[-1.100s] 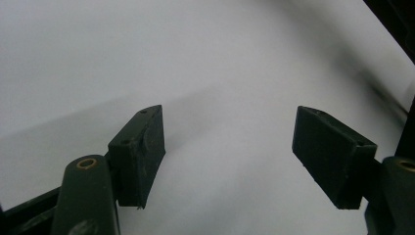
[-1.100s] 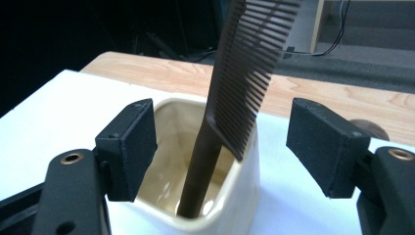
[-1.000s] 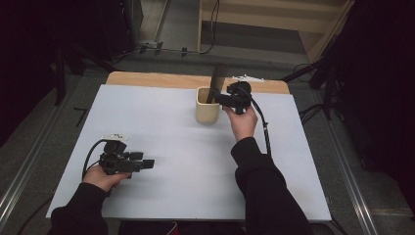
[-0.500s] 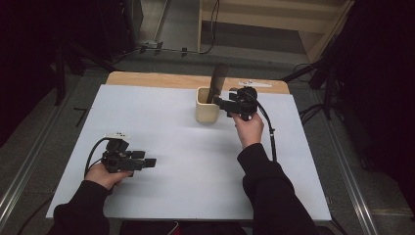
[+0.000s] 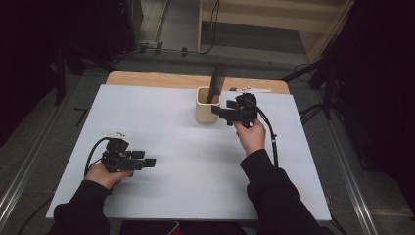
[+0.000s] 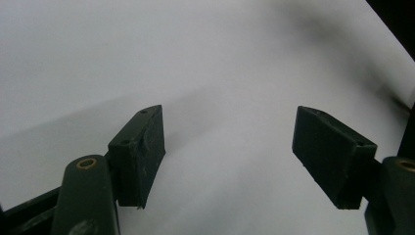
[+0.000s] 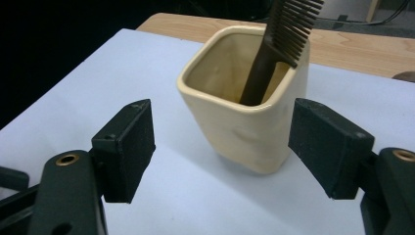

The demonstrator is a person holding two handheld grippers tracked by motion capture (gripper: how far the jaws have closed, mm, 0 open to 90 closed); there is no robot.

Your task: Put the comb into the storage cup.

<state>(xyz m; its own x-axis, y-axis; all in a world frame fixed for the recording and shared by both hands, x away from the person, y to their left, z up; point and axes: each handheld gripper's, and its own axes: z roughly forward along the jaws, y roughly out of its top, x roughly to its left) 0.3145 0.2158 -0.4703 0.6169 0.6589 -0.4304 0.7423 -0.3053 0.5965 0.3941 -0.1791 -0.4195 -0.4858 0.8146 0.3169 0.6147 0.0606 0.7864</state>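
Note:
A cream square cup [image 5: 207, 105] [image 7: 247, 105] stands on the white table sheet [image 5: 171, 127] near the back middle. A dark comb [image 5: 216, 83] [image 7: 279, 44] leans in it, handle down, teeth up. My right gripper [image 5: 216, 111] [image 7: 222, 147] is open, just right of the cup in the high view, its jaws pointing at the cup and apart from it. My left gripper [image 5: 149, 162] [image 6: 230, 147] is open near the front left, low over bare sheet, with nothing between its fingers.
A strip of wooden tabletop [image 5: 161, 80] shows beyond the sheet's far edge. A wooden shelf unit [image 5: 274, 14] and cables lie on the floor behind. Metal rails [image 5: 29, 161] run along both sides of the table.
My right gripper has drawn back to the right, away from the comb and cup. The comb now stands free in the cup. The left gripper has stayed put.

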